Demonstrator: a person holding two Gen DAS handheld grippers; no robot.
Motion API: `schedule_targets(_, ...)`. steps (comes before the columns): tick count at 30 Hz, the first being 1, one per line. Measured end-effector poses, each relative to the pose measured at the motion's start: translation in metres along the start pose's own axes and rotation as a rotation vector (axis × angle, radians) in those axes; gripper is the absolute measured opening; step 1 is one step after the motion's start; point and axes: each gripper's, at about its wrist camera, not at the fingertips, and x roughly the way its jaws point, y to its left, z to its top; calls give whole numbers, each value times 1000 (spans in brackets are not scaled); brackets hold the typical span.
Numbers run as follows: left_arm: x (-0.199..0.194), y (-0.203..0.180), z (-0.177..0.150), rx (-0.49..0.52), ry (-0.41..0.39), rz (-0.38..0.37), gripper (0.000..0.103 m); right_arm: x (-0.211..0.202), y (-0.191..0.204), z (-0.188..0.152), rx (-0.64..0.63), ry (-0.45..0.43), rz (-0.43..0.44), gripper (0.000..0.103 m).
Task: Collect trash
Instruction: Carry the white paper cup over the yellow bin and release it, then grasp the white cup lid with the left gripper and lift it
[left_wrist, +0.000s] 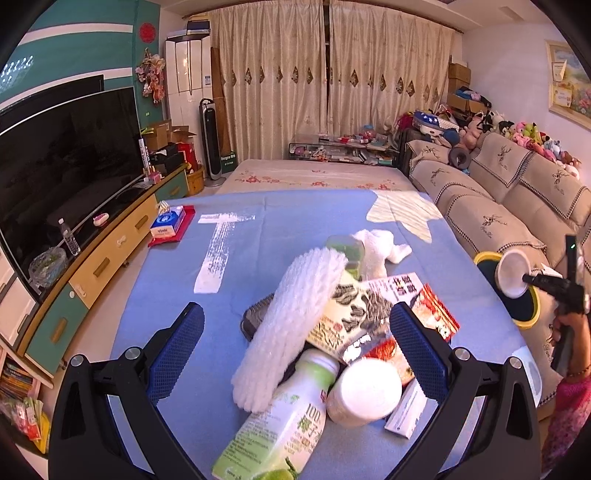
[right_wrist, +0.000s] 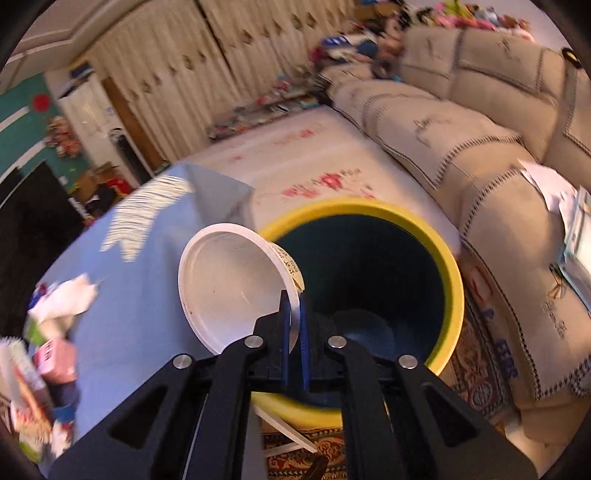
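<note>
Now the right gripper (right_wrist: 293, 306) has its jaws pinching the rim of a white plastic cup (right_wrist: 231, 286), holding it on its side just at the yellow rim of the dark trash bin (right_wrist: 452, 280), which stands beside the blue bench (right_wrist: 147, 266) and next to the beige sofa (right_wrist: 480, 147). On the other side, the left gripper (left_wrist: 295, 328) hovers over the bench with its jaws spread wide and empty. Between and below them lies a pile of trash: a white fluffy cloth (left_wrist: 288, 328), a green and white bottle (left_wrist: 280, 424), a white round jar (left_wrist: 364, 391) and printed packets (left_wrist: 424, 306).
</note>
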Motion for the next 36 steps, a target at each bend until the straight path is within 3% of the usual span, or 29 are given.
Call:
schedule_targets(10,25,-7,33,15,-42,-38,99,57,-17,12,39,107,-95,9)
schedule_targets(13,35,-12,35,31,-26,-53,99,60,-20,14,62,106,-100,40)
schedule_targets(24,47,-25,33,102,5,-72,99,25,-12,22,25,34,-78,43)
schedule_targets(27,46,-28,29,116,35,-101,99,17,-9,20,18,30,-52,45)
schedule_targets(29,42,-32,25,149,72,-161,99,12,-6,18,12,25,-43,47)
schedule_targets(34,30,-44,4,234,135,-187,99,3,-3,14,-2,15,-44,49)
schedule_targets(36,29,-50,-7,255,163,-199,93,1,-3,13,-1,17,-32,49)
